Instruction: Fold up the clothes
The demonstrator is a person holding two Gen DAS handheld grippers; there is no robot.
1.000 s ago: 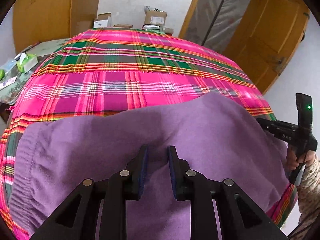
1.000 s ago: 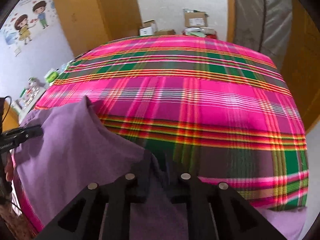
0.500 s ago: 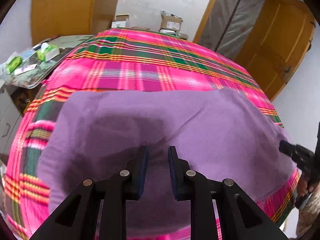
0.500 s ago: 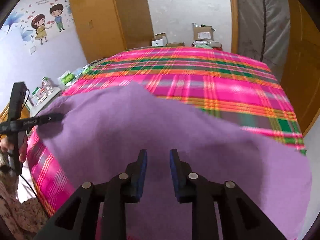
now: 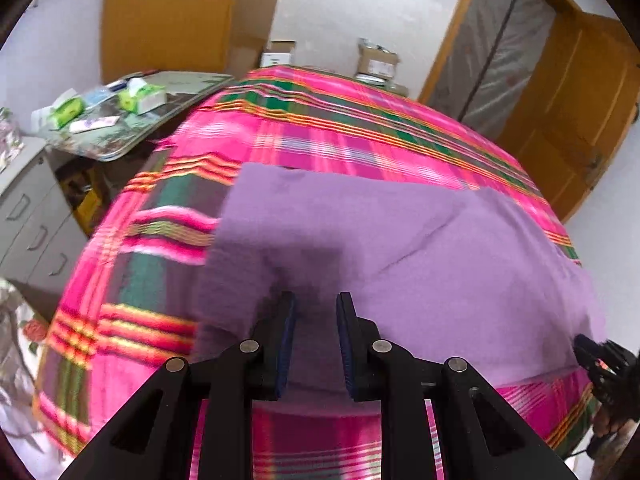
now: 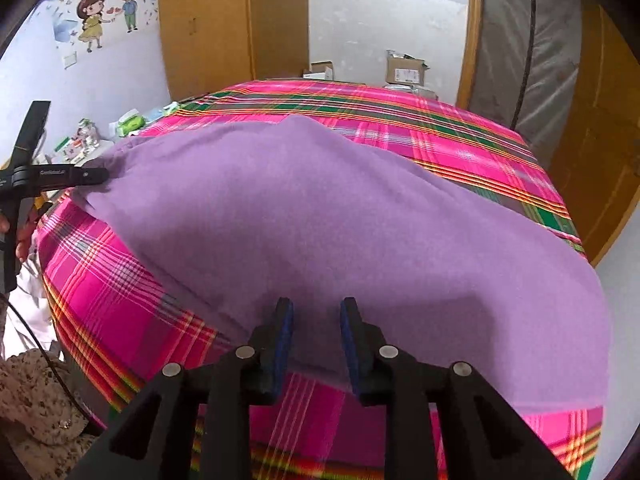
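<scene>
Pink-and-green plaid bedspread (image 5: 360, 136) covers a bed in a room with wooden wardrobes and a wooden door, and on it lies the purple garment (image 5: 400, 256), spread in a broad, mostly flat sheet of fleecy cloth with a few shallow creases. What kind of garment it is cannot be told from either view. Its long axis runs crosswise to both pairs of fingers, from one gripper toward the other. The left gripper (image 5: 314, 340) hovers at the near edge, fingers parted with nothing between them; the cloth lies ahead of and beneath the tips, reaching far off to their right, while its left end sits only slightly left of them. The right gripper (image 6: 316, 340) is likewise parted and empty over the near hem, with cloth stretching ahead and to both sides. In the right wrist view the left gripper's tip rests at the far-left corner of the garment. Each gripper stands nearest its own end of the near edge, so a fold away from the fingers, over the crosswise axis, seems the natural option; whether this spread is an early layout or one fold already laid cannot be judged.
</scene>
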